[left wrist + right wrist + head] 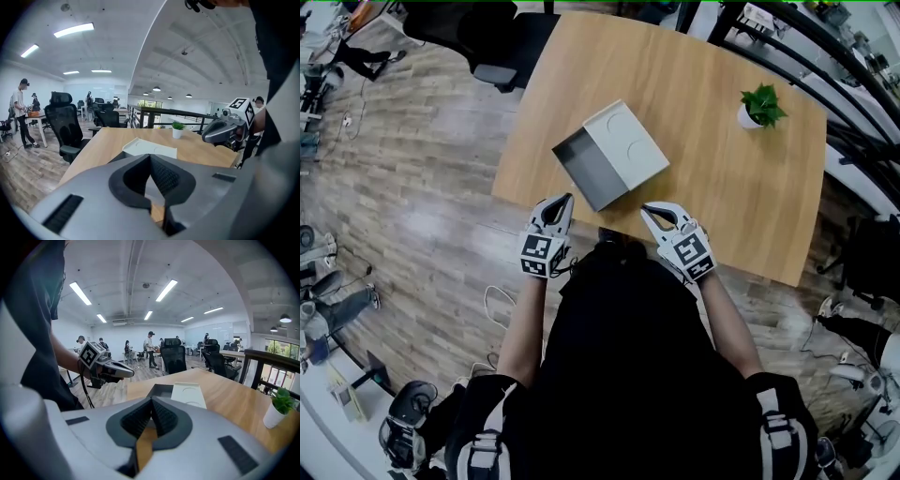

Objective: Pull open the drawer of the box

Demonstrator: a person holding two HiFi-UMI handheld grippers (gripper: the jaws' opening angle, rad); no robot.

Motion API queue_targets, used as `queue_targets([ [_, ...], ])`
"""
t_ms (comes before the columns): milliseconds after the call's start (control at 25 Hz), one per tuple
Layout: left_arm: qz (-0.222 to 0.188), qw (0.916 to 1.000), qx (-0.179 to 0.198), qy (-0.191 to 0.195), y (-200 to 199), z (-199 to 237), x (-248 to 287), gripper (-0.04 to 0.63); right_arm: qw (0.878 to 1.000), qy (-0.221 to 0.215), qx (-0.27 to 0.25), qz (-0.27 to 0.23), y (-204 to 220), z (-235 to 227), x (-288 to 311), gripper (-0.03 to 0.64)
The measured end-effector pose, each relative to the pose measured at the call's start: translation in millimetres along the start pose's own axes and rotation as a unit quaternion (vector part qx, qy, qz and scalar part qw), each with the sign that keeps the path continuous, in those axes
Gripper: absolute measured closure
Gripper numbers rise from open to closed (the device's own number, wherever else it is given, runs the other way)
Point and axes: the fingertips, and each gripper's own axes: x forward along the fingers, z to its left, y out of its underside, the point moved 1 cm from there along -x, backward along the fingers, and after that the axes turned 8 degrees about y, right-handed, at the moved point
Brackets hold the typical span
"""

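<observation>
White box (623,142) sits mid table (731,197), its grey drawer (583,172) slid out leftward, plain in the head view. Left gripper (562,200) and right gripper (647,210) hover at the near edge, jaws closed together, empty. Potted plant (759,105) far right; office chairs (70,129) only in gripper views

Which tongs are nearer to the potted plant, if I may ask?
Right. The right tongs sit at the near edge of the table, diagonally across from the potted plant; the left tongs are farther off, near the open drawer of the box.
</observation>
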Motion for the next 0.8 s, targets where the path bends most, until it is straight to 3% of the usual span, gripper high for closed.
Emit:
queue_targets([
  [800,0.004,1.0000,0.005,0.001,7.6,-85.8,-39.5,0.574,1.000,-0.020,-0.020,-0.007,24.0,18.7,-40.5,0.592],
])
